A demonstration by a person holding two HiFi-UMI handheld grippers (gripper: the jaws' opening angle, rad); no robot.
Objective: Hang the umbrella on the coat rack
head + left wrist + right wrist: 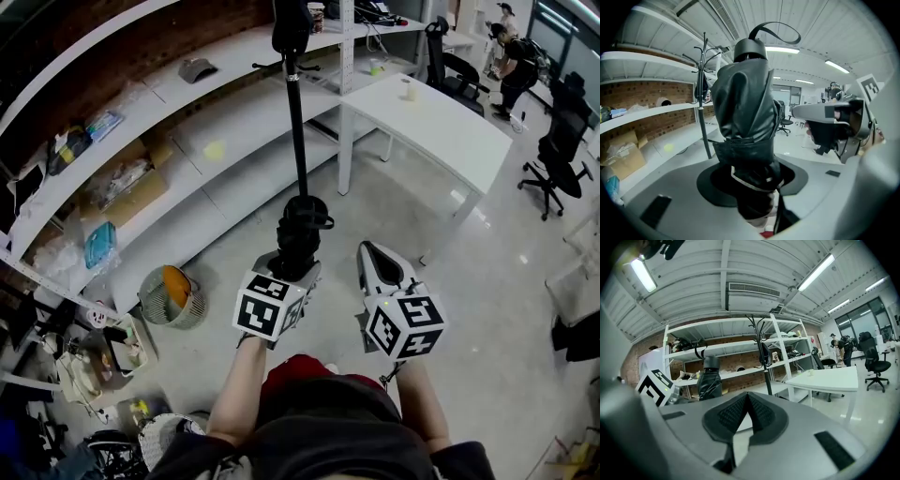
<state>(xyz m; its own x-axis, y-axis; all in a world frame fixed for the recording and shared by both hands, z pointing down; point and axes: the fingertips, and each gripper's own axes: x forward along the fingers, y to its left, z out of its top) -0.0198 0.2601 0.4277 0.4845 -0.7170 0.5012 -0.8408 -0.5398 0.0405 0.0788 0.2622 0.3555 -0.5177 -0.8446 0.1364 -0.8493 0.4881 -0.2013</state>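
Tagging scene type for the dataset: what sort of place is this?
Probably an office or lab workspace: long white shelves along a brick wall, a white desk, and black office chairs further back.

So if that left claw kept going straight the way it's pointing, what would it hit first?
Probably the coat rack: its black pole stands just ahead of the left claw. The folded umbrella it grips sticks out in front, so that would touch first. How far off the pole is, I can't tell.
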